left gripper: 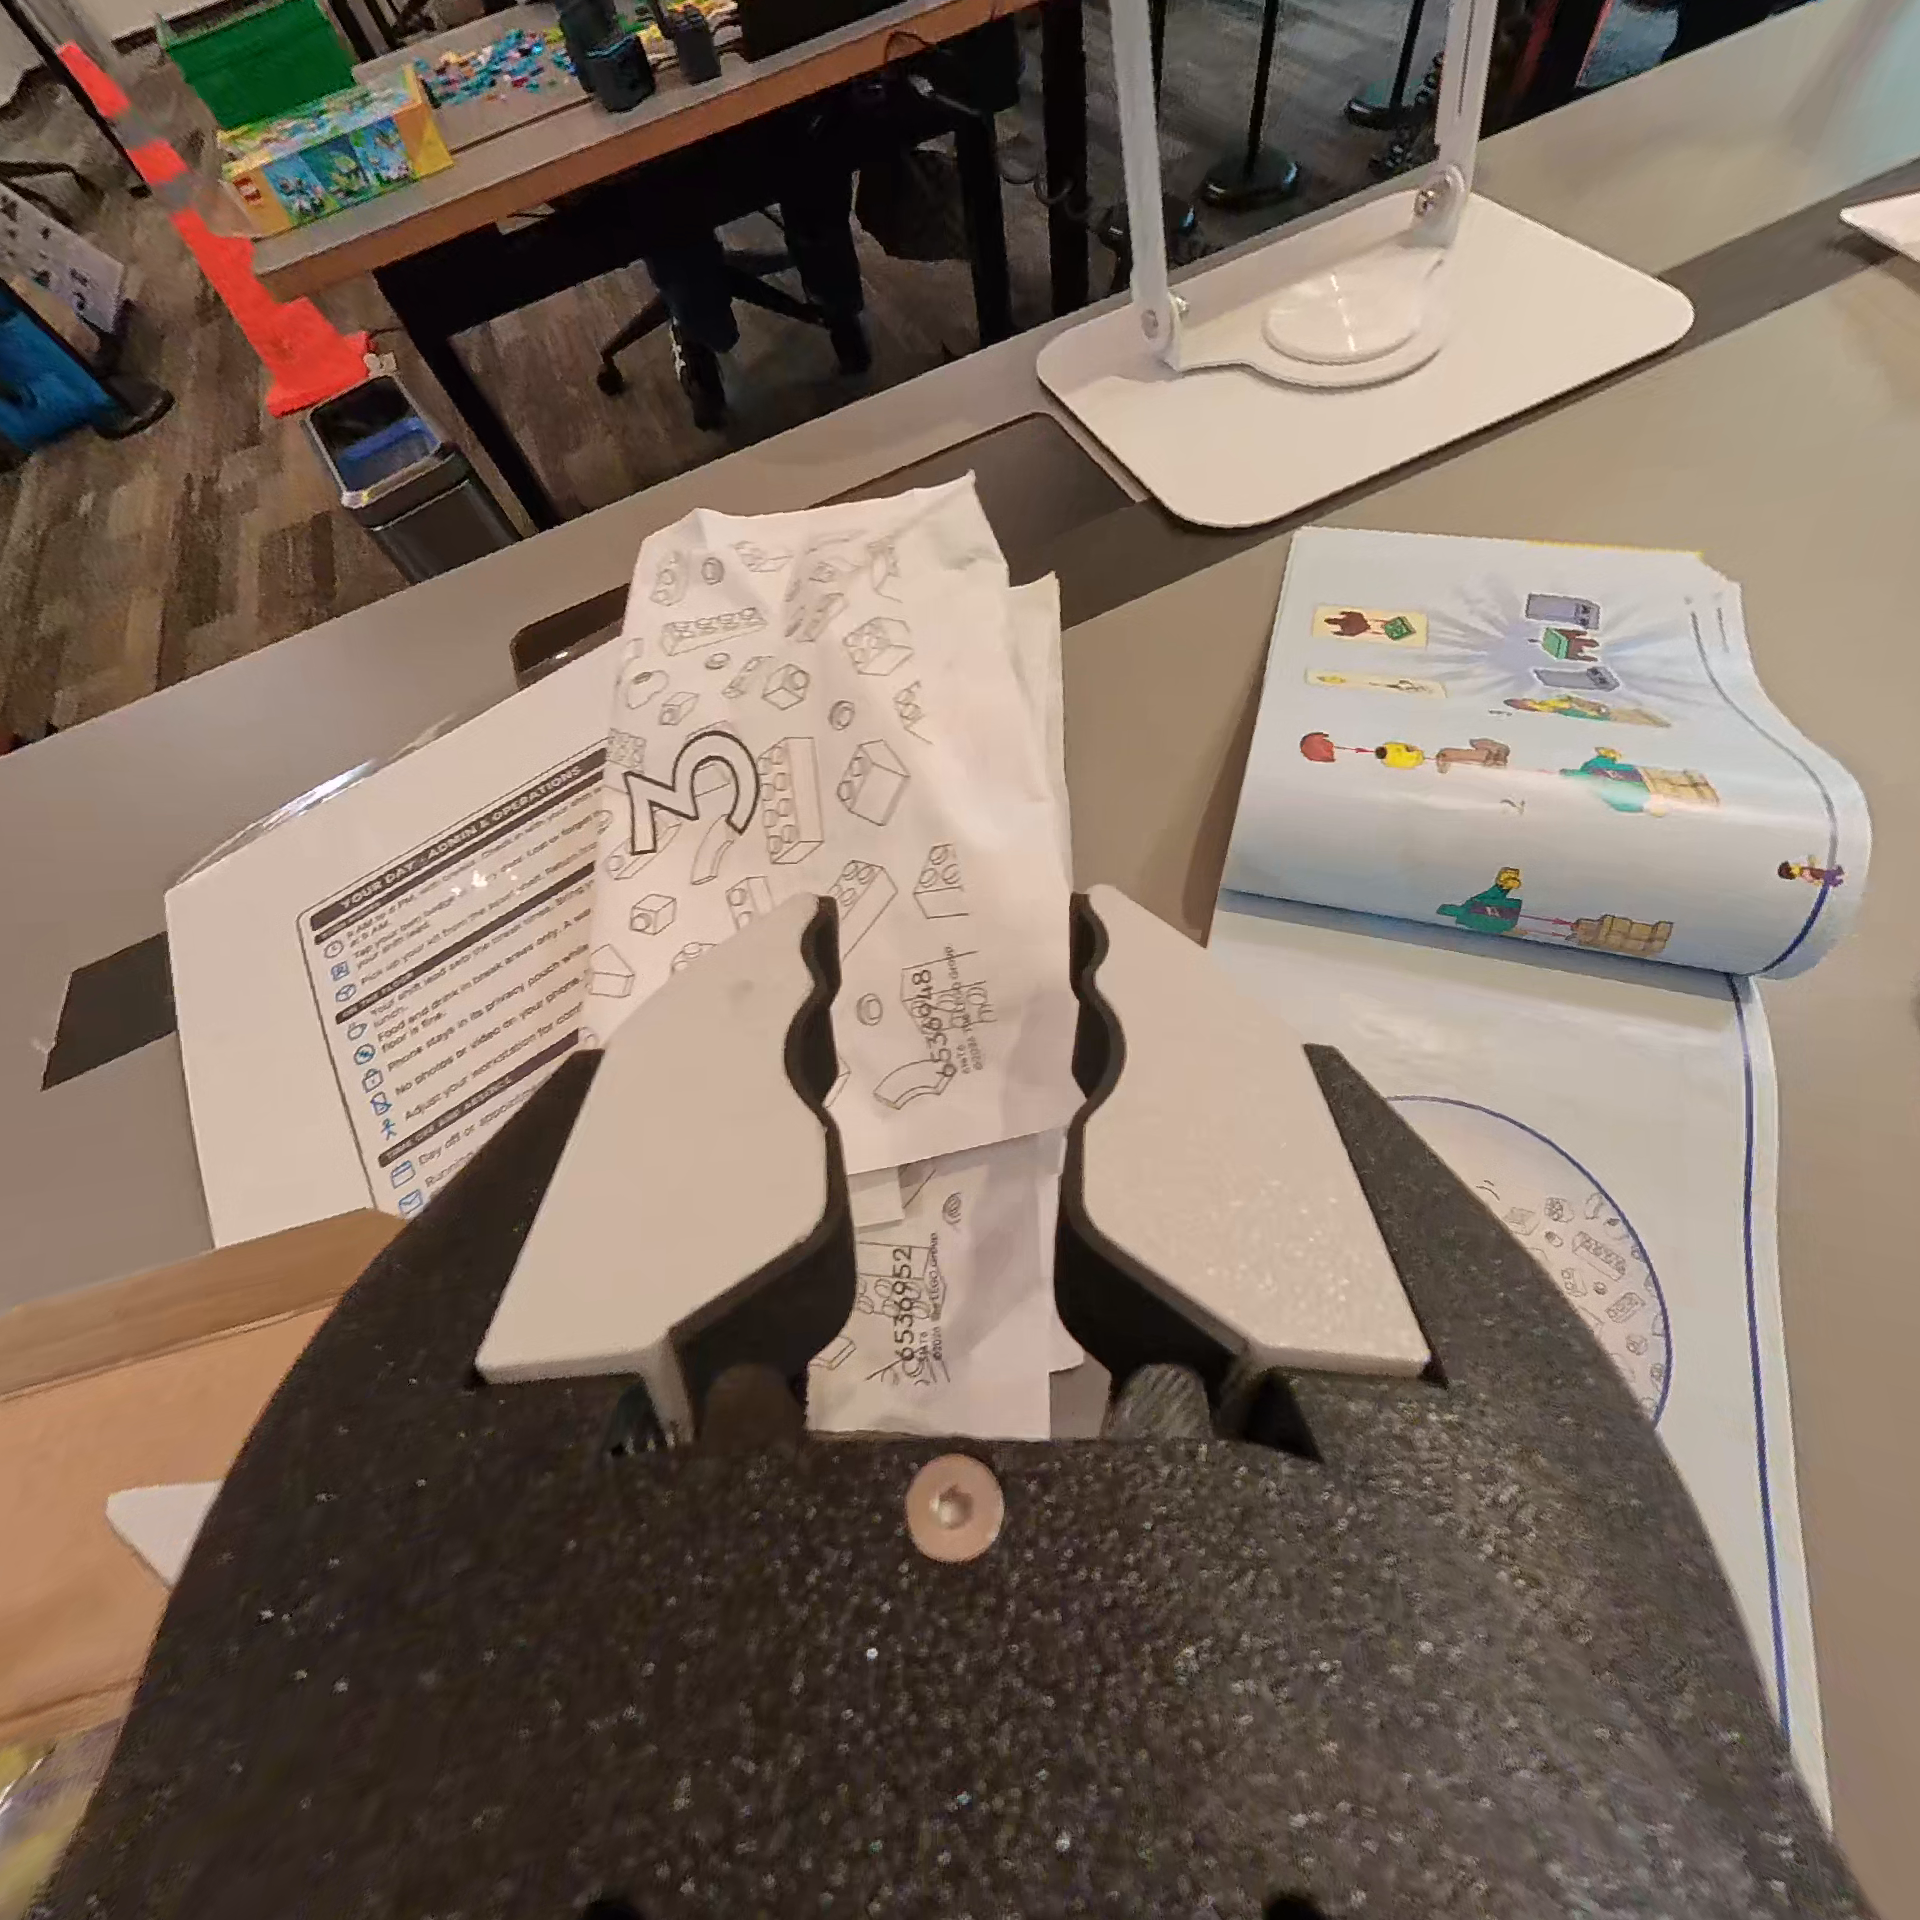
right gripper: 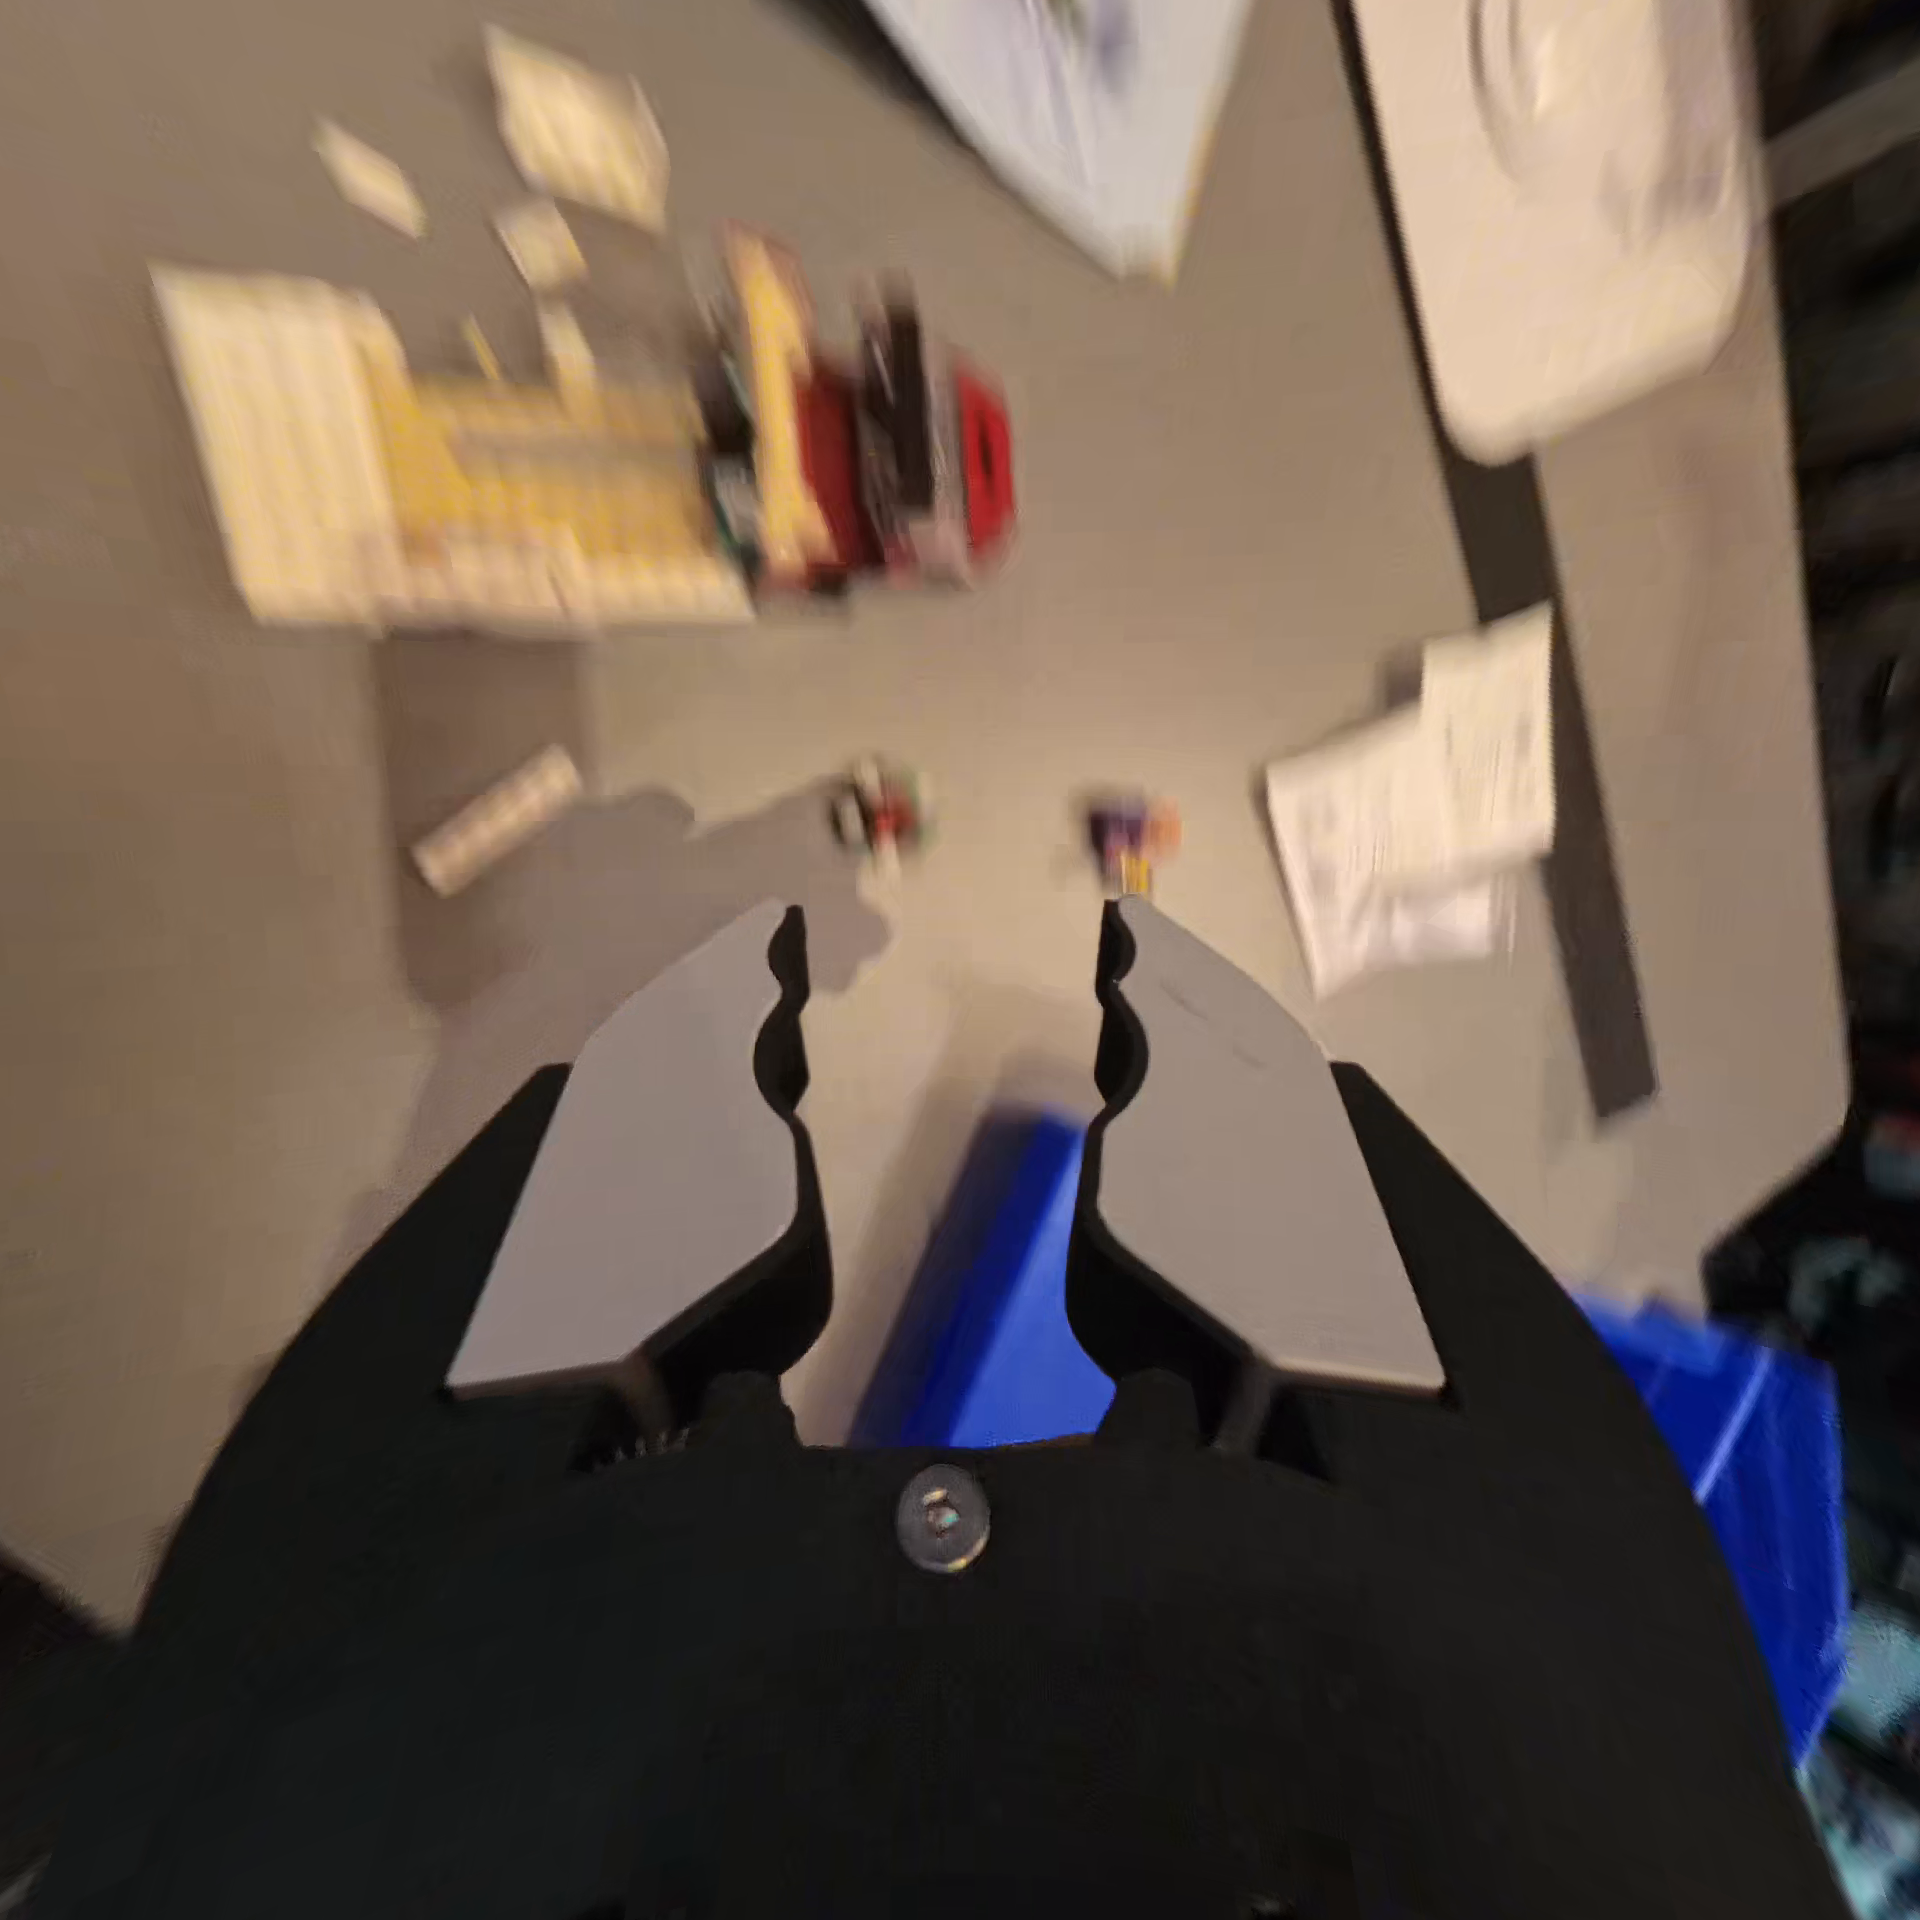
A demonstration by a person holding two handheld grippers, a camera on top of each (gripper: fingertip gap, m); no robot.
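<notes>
— Nearest the lens, what do you make out?

— Black gripper body, then two grey fingers. On the left gripper (left gripper: 951,914) they stand apart, with nothing pressed between the pads. Below and beyond the gap lies a crumpled white paper bag (left gripper: 831,748) printed with brick outlines, and a second such bag (left gripper: 935,1309) sits nearer, partly under it.

— What is around those bags?

— To the left, a white printed sheet (left gripper: 416,997), and a brown cardboard flap (left gripper: 156,1382) at the near left. To the right, an open instruction booklet (left gripper: 1507,748) with its page curling over. Farther off on the grey table (left gripper: 1558,488) stands the white base of a lamp (left gripper: 1371,343).

— And the other side?

— The right gripper (right gripper: 951,914) is also spread wide and holds nothing. That view is badly blurred. Just beyond its right fingertip lies a small purple and orange piece (right gripper: 1127,836), and beyond the left one a small red and white piece (right gripper: 878,816). Farther off sits a tan, yellow and red brick build (right gripper: 623,457). A blue bin (right gripper: 997,1288) shows beneath the fingers, white paper (right gripper: 1423,800) to the right.
</notes>
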